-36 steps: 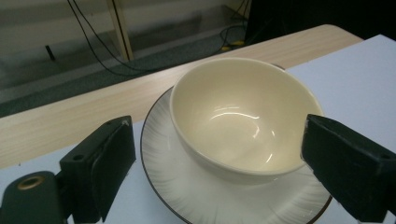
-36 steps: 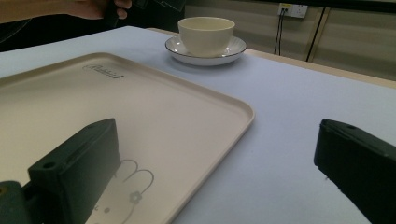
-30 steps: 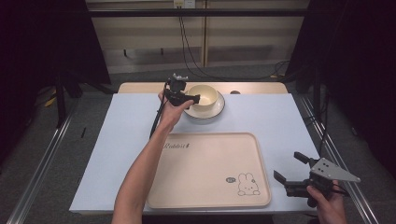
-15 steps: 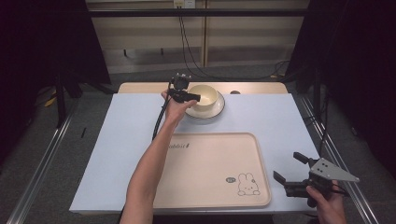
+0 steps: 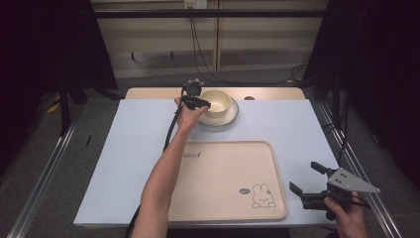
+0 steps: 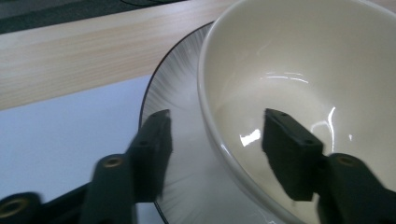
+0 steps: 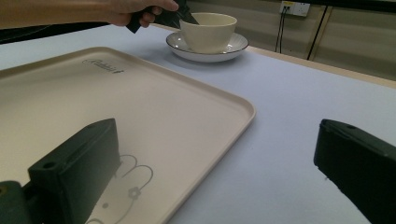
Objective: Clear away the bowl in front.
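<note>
Left gripper view: bowl (image 6: 299, 88) upright on saucer (image 6: 180, 121); claw (image 6: 217, 140) straddling rim

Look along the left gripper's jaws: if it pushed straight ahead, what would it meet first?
The left gripper is open astride the cream bowl's near wall, so that rim probably comes first; the bowl sits on a saucer.

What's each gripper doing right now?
Left gripper: open, jaws straddling the bowl rim, not clamped.
Right gripper: open, holding nothing, beside the tray.
</note>
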Demonstrator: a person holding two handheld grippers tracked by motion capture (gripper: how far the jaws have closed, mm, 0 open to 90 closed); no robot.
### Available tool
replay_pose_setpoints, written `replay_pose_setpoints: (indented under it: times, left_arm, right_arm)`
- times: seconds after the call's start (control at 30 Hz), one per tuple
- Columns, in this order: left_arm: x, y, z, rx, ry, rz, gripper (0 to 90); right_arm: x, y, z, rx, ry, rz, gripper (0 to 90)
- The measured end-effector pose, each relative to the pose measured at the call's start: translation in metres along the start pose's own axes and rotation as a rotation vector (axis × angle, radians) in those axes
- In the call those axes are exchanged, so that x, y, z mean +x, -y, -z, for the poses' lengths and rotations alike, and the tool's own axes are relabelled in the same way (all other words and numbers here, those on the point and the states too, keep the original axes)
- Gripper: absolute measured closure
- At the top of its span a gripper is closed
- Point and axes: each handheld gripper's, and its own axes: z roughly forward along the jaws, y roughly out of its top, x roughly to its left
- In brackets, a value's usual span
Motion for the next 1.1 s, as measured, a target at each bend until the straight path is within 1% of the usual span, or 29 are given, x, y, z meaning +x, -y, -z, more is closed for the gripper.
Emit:
replay_pose_setpoints:
  times: [0.03, 0.13, 0.17, 0.2, 0.23, 0.27, 0.3, 0.4, 0.5, 0.53, 0.57, 0.6, 0.67, 0.77, 0.8, 0.83, 0.87, 0.9, 0.93, 1.0, 1.03, 1.07, 1.1]
  left_arm:
    - [-0.0003, -0.0001, -0.0005, 0.000, 0.006, 0.012, 46.6]
    - [-0.0020, -0.0013, -0.0019, 0.020, 0.027, 0.015, 54.1]
    - [-0.0036, -0.0018, -0.0035, 0.017, 0.019, 0.014, 56.9]
    - [-0.0041, -0.0024, -0.0035, 0.031, 0.017, 0.005, 58.1]
    - [-0.0052, -0.0030, -0.0044, 0.044, 0.017, 0.010, 59.9]
    - [-0.0058, -0.0043, -0.0048, 0.054, 0.009, 0.021, 60.5]
    - [-0.0060, -0.0049, -0.0052, 0.061, 0.005, 0.022, 62.1]
    - [-0.0043, -0.0059, -0.0062, 0.069, 0.014, 0.057, 66.0]
    - [-0.0028, -0.0051, -0.0067, 0.073, 0.011, 0.061, 72.9]
    - [-0.0017, -0.0049, -0.0065, 0.084, 0.025, 0.091, 75.2]
    - [-0.0017, -0.0049, -0.0064, 0.086, 0.026, 0.096, 76.1]
    - [-0.0001, -0.0054, -0.0064, 0.093, 0.030, 0.091, 76.5]
    - [0.0008, -0.0053, -0.0069, 0.098, 0.039, 0.118, 76.7]
    - [0.0010, -0.0054, -0.0068, 0.100, 0.040, 0.116, 79.1]
    - [0.0018, -0.0048, -0.0067, 0.094, 0.047, 0.138, 80.8]
    - [0.0024, -0.0046, -0.0062, 0.093, 0.052, 0.143, 82.2]
    - [0.0019, -0.0047, -0.0061, 0.093, 0.061, 0.159, 83.1]
    - [0.0018, -0.0051, -0.0058, 0.097, 0.056, 0.147, 83.2]
    - [0.0018, -0.0049, -0.0056, 0.098, 0.053, 0.148, 83.2]
    - [0.0016, -0.0045, -0.0054, 0.097, 0.055, 0.171, 83.3]
    - [0.0016, -0.0043, -0.0053, 0.094, 0.053, 0.176, 83.3]
    - [0.0007, -0.0036, -0.0056, 0.083, 0.051, 0.189, 83.4]
    - [0.0010, -0.0034, -0.0051, 0.085, 0.049, 0.189, 83.3]
  right_arm:
    - [0.0000, 0.0000, -0.0001, -0.002, 0.000, 0.003, 0.1]
    - [0.0002, 0.0001, -0.0002, -0.003, 0.003, 0.003, 0.1]
    - [0.0003, 0.0002, -0.0003, -0.002, 0.003, 0.002, 0.1]
    - [0.0002, 0.0003, -0.0006, -0.003, 0.001, 0.001, 0.1]
    - [-0.0003, 0.0002, -0.0003, -0.001, -0.002, 0.006, 0.1]
    - [-0.0001, 0.0001, -0.0003, -0.002, 0.001, 0.008, 0.1]
    - [0.0000, 0.0002, -0.0002, 0.000, -0.004, 0.003, 0.1]
    - [0.0000, 0.0003, -0.0003, -0.002, 0.001, 0.003, 0.1]
    - [-0.0002, 0.0003, -0.0002, 0.000, -0.003, 0.007, 0.1]
    - [0.0000, 0.0003, -0.0004, -0.002, -0.002, 0.004, 0.1]
    - [-0.0004, 0.0003, -0.0003, -0.002, 0.002, 0.010, 0.1]
    - [-0.0003, 0.0003, -0.0003, -0.001, 0.002, 0.008, 0.1]
    - [-0.0003, 0.0002, -0.0004, 0.000, -0.002, 0.008, 0.1]
    - [-0.0003, 0.0002, -0.0005, 0.000, -0.003, 0.007, 0.1]
    - [0.0001, 0.0004, -0.0005, 0.003, -0.004, 0.006, 0.1]
    - [0.0002, 0.0004, -0.0004, 0.004, -0.003, 0.006, 0.1]
    - [0.0001, 0.0004, -0.0005, 0.003, -0.005, 0.004, 0.1]
    - [0.0000, 0.0003, -0.0004, 0.007, -0.001, 0.004, 0.1]
    - [-0.0001, 0.0003, -0.0005, 0.005, -0.004, 0.004, 0.1]
    - [0.0000, 0.0004, -0.0005, 0.005, -0.004, 0.004, 0.1]
    - [-0.0001, 0.0005, -0.0004, 0.007, -0.001, 0.007, 0.1]
    - [-0.0001, 0.0005, -0.0004, 0.005, -0.001, 0.008, 0.1]
    - [0.0001, 0.0005, -0.0003, 0.006, -0.001, 0.007, 0.1]
